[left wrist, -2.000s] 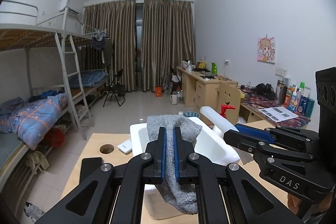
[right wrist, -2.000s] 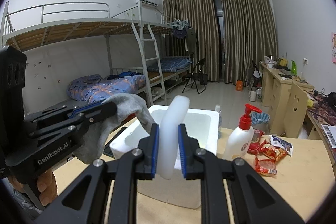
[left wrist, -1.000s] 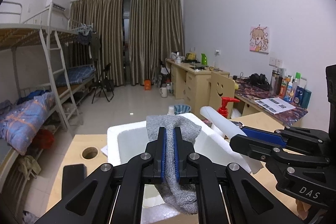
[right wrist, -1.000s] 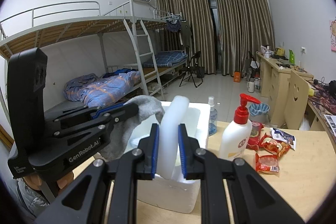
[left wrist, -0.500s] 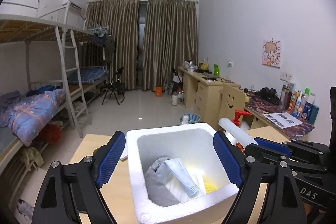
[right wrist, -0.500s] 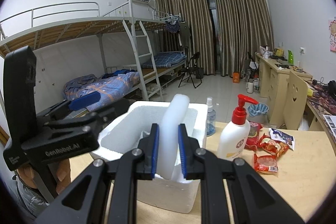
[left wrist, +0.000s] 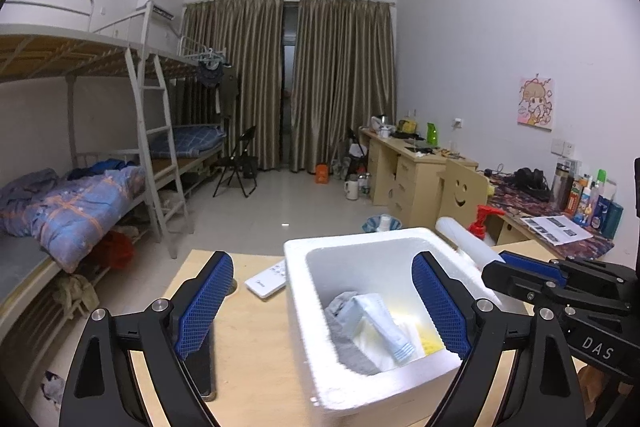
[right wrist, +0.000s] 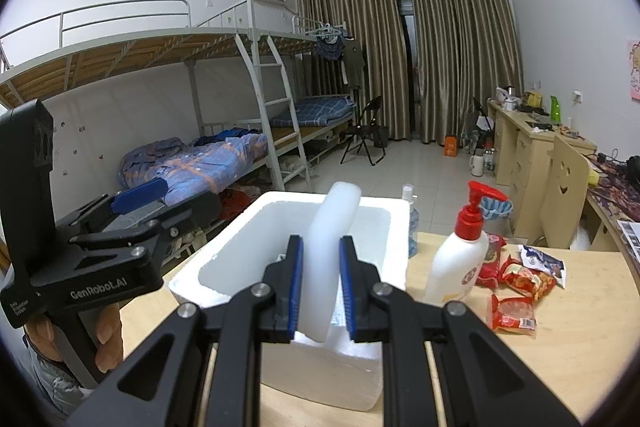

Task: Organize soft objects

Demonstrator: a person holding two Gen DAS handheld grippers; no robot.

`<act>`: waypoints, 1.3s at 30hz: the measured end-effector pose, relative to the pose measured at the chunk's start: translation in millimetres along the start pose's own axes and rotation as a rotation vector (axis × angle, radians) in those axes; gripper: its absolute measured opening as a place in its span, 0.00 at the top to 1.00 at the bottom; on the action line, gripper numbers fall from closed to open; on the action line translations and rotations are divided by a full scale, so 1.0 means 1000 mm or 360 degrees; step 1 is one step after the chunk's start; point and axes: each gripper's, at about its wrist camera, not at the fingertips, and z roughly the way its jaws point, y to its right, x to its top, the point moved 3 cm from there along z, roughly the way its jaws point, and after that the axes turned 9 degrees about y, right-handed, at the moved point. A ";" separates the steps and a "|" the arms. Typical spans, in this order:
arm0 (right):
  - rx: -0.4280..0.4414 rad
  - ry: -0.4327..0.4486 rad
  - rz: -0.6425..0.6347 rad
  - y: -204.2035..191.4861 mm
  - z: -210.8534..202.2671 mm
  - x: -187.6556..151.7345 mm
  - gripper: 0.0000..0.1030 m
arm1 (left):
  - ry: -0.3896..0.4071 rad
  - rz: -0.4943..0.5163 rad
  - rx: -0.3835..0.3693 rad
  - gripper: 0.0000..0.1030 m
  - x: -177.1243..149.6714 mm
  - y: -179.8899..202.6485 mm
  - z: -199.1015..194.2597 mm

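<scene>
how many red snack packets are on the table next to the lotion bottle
3, as far as I can tell. One red packet sits against the lotion bottle, one lies just right of it, one nearer the camera. The bottle may hide more.

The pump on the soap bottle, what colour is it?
Red, on a white soap bottle; clearest in the right wrist view.

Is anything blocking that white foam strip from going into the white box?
Nothing visible does. The right gripper holds the foam strip upright right at the box, whose top is open. The left gripper is open beside it, and the grey cloth and packets lie low inside.
</scene>
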 end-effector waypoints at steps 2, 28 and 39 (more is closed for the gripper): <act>0.0005 -0.0009 -0.0007 -0.003 0.005 0.000 0.79 | -0.0007 0.0005 0.0016 0.11 -0.002 -0.004 0.000; -0.0019 -0.0072 0.0002 -0.005 0.039 -0.005 0.66 | -0.0057 0.0031 0.0007 0.11 -0.022 -0.011 0.003; -0.0032 -0.0033 0.0011 -0.002 0.031 -0.005 0.45 | -0.0046 0.0027 0.0014 0.11 -0.022 -0.010 0.002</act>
